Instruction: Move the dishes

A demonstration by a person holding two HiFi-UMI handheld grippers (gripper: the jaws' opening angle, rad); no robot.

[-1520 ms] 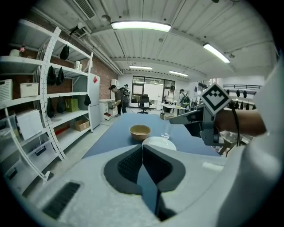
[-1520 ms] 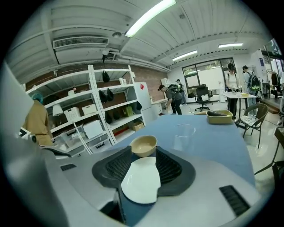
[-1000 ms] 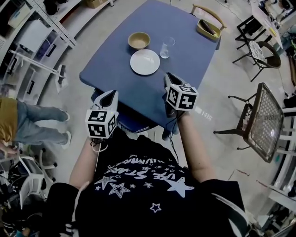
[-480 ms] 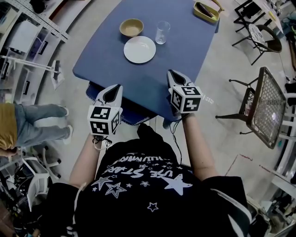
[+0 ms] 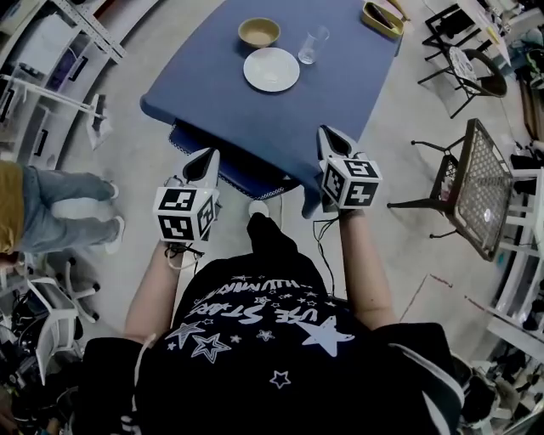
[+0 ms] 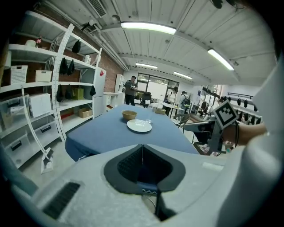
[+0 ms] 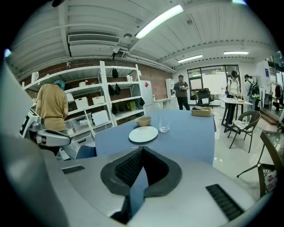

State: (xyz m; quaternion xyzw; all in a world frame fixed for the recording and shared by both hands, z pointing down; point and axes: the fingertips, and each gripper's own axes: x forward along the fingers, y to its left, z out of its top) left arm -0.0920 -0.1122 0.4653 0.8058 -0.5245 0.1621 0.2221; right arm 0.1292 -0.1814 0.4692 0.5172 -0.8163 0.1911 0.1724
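Observation:
On the blue table [image 5: 323,102] lie a white plate [image 5: 271,69], a tan bowl [image 5: 258,32] behind it and a clear glass [image 5: 311,47] to its right. The same plate [image 6: 139,126] [image 7: 143,134], bowl [image 6: 129,115] [image 7: 143,120] and glass [image 7: 164,123] lie far ahead in both gripper views. My left gripper [image 5: 206,159] hovers off the table's near edge, jaws together and empty. My right gripper [image 5: 327,133] is over the near edge, shut, nothing in it. Both are well short of the dishes.
A yellow tray [image 5: 382,17] sits at the table's far right corner. A mesh chair [image 5: 476,191] stands on the right, white shelving [image 5: 59,51] on the left with a person's legs [image 5: 59,217] nearby. A blue chair [image 5: 234,174] is tucked under the near edge.
The table and dishes have slid toward the top of the head view and look farther away. Both grippers have dropped back from the table edge, the left one now off the table.

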